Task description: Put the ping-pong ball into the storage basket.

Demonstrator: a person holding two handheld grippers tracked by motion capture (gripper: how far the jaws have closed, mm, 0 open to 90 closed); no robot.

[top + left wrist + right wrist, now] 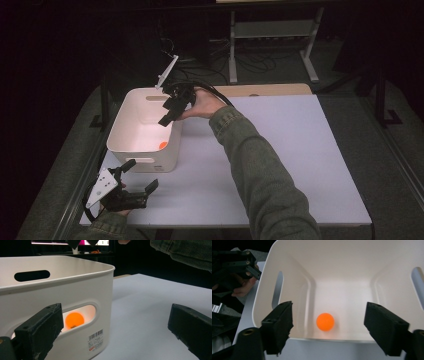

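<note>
While both tongs gape empty, the ball (325, 321) lies binned.

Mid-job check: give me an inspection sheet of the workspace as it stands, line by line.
Surface: white table, bare apart from the bin.
Job's things: white bin upright at the table's left; one orange ball on its floor, seen too through the handle slot.
Clutter: nothing seen.
Grippers: right gripper open, held over the bin's right rim, holding nothing; left gripper open, near the table's front left corner, in front of the bin, holding nothing.
Cables: black cable trails from the right gripper.
Surroundings: dark room; metal stand and floor cables behind the table.
</note>
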